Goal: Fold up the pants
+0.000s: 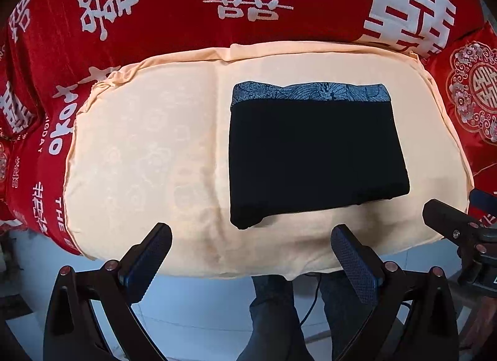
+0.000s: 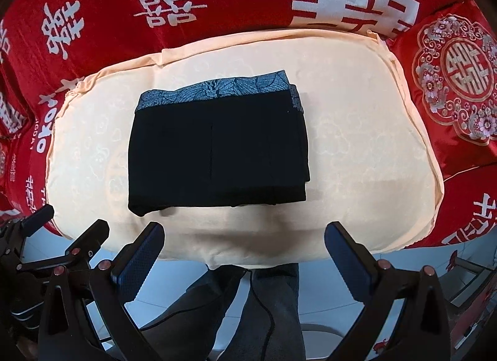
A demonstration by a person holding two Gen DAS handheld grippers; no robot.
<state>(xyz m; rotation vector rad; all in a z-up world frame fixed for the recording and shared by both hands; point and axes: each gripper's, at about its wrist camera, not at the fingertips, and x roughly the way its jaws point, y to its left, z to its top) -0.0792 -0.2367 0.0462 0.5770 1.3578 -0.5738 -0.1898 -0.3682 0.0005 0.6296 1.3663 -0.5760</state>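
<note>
- My left gripper (image 1: 251,252) and right gripper (image 2: 245,249) hung released, empty, off the cushion's (image 1: 139,143) near edge.
- The folded black pants (image 1: 313,156) lay ahead, long axis crosswise, nearer my right gripper.

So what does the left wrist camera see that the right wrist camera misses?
Only the left view shows the right gripper from outside, at its right edge. Only the right view shows the stacked layer edges on the right side of the folded black pants with a blue patterned waistband, and the left gripper at its lower left. Both show the pants on the cream cushion, and open jaws.
</note>
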